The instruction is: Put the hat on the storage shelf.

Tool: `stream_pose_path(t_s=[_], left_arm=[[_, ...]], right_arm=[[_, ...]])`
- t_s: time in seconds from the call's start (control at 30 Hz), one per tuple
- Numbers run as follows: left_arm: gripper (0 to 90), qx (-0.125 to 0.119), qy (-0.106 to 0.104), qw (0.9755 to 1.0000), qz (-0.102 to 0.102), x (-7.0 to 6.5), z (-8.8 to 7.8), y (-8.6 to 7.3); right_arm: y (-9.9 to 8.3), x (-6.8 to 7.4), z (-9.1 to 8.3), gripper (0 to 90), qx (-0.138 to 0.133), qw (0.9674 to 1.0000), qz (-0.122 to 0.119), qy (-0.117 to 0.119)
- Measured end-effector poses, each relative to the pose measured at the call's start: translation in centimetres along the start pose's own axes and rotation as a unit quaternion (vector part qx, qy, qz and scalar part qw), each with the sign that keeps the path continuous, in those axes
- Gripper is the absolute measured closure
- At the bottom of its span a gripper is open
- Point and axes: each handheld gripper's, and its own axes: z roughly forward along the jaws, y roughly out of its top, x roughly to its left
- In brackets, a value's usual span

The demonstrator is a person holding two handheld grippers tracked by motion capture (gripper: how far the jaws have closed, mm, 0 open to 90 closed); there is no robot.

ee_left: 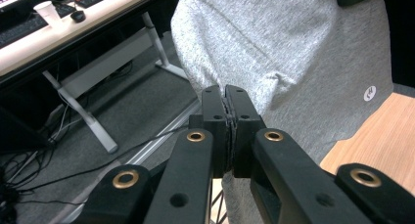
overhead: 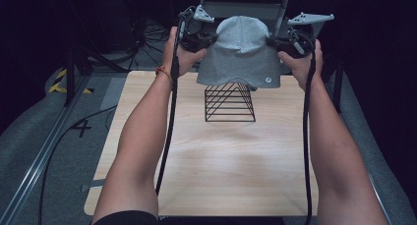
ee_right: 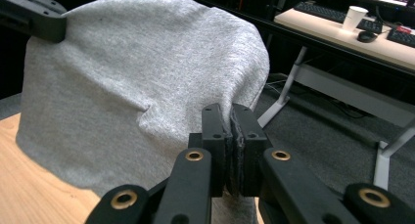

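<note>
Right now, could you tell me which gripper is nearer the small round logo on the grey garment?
Right. The right gripper pinches the grey garment's edge just above the logo; the left gripper grips the opposite edge.

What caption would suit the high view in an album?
Two hand-held grippers, left and right, hold a grey cap by its sides above a wire rack.
</note>
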Motion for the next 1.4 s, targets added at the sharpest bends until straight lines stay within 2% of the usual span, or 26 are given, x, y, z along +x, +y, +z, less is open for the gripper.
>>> stream_pose_path(t_s=[0.07, 0.23, 0.3, 0.4, 0.47, 0.63, 0.73, 0.83, 0.93, 1.1, 1.3, 1.4], left_arm=[[88.3, 0.001, 0.007, 1.0000, 0.004, 0.0, 0.3, 0.1], [88.3, 0.002, 0.007, 1.0000, -0.006, 0.5, 0.6, 0.2], [88.3, 0.006, 0.014, 0.9999, -0.008, 0.6, 0.9, 0.0], [88.3, 0.005, 0.009, 0.9998, -0.018, 0.7, 1.5, -0.5], [88.3, 0.009, 0.006, 0.9998, -0.015, 0.6, 1.9, -0.8], [88.3, 0.006, -0.010, 0.9997, -0.024, 0.3, 2.1, -1.8], [88.3, -0.002, -0.021, 0.9993, -0.030, 0.1, 1.5, -2.2], [88.3, -0.015, -0.027, 0.9992, -0.025, -0.1, 0.7, -2.3], [88.3, -0.028, -0.037, 0.9985, -0.029, -0.4, -0.2, -2.5], [88.3, -0.038, -0.041, 0.9980, -0.028, -0.6, -1.3, -2.7], [88.3, -0.051, -0.047, 0.9973, -0.025, -0.9, -2.4, -2.6], [88.3, -0.055, -0.056, 0.9965, -0.030, -1.0, -2.5, -2.8]], right_arm=[[0.2, -0.3, 0.1, 86.0, -0.005, 1.0000, 0.005, -0.004], [0.3, -0.8, 0.7, 86.1, -0.007, 0.9999, 0.011, -0.006], [0.2, -0.8, 1.0, 86.0, -0.003, 0.9999, 0.012, -0.007], [-0.2, -0.8, 1.6, 86.0, 0.000, 0.9999, 0.013, -0.005], [-0.5, -0.8, 2.0, 86.0, 0.005, 0.9999, 0.016, -0.003], [-1.4, -0.3, 2.5, 86.0, 0.011, 0.9999, 0.008, 0.006], [-1.9, 0.0, 2.3, 86.1, 0.009, 0.9998, 0.007, 0.013], [-2.1, 0.1, 1.6, 86.1, 0.004, 0.9998, 0.009, 0.017], [-2.1, 0.2, 0.7, 86.0, -0.006, 0.9997, 0.013, 0.021], [-2.0, 0.5, -0.7, 86.1, -0.016, 0.9995, 0.008, 0.025], [-1.8, 1.0, -1.4, 86.1, -0.023, 0.9995, 0.002, 0.023], [-2.1, 1.0, -1.6, 86.1, -0.024, 0.9994, 0.003, 0.024]])
